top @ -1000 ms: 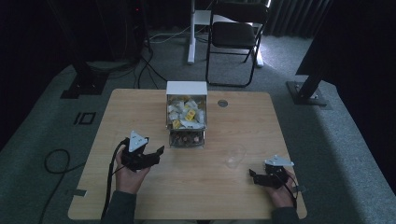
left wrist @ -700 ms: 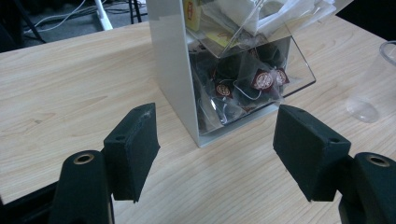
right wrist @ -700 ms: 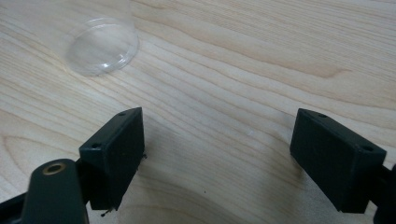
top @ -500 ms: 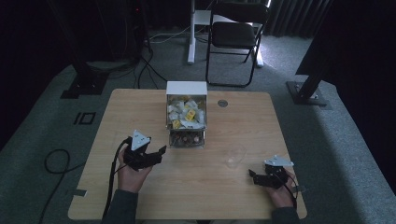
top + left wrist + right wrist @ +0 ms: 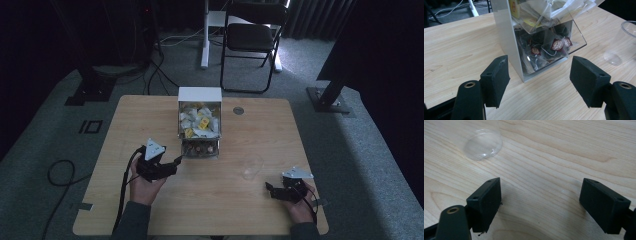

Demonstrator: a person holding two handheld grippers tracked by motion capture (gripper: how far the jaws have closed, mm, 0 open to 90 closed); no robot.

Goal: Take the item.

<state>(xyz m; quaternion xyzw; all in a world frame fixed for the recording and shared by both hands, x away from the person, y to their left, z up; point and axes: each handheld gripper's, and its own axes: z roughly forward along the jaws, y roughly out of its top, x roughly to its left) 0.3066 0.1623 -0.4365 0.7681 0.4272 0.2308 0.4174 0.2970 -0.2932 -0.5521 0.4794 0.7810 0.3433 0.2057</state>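
Just ahead of left claw [image 5: 540, 82]: white two-tier dispenser box with clear front [image 5: 524, 37], dark pyramid tea bags [image 5: 549, 48] in lower tray. Jaws spread, nothing gripped. Advice: enter tray low, pinch one bag's tag. Right claw [image 5: 540, 202] released, clear plastic cup [image 5: 482, 143] beyond on desk [image 5: 150, 112].

The left gripper [image 5: 540, 86] hung low over the wooden table [image 5: 456, 50] with its two black jaws spread wide and nothing between the pads. Just beyond them stood a white dispenser box [image 5: 506, 42] with a clear front bin [image 5: 574, 35], its near corner roughly midway between the jaws. Dark tea bags [image 5: 549, 48] with red round labels lay in the bin, with pale sachets [image 5: 544, 10] stacked above. A clear plastic cup [image 5: 621, 42] stood toward the table's right side.
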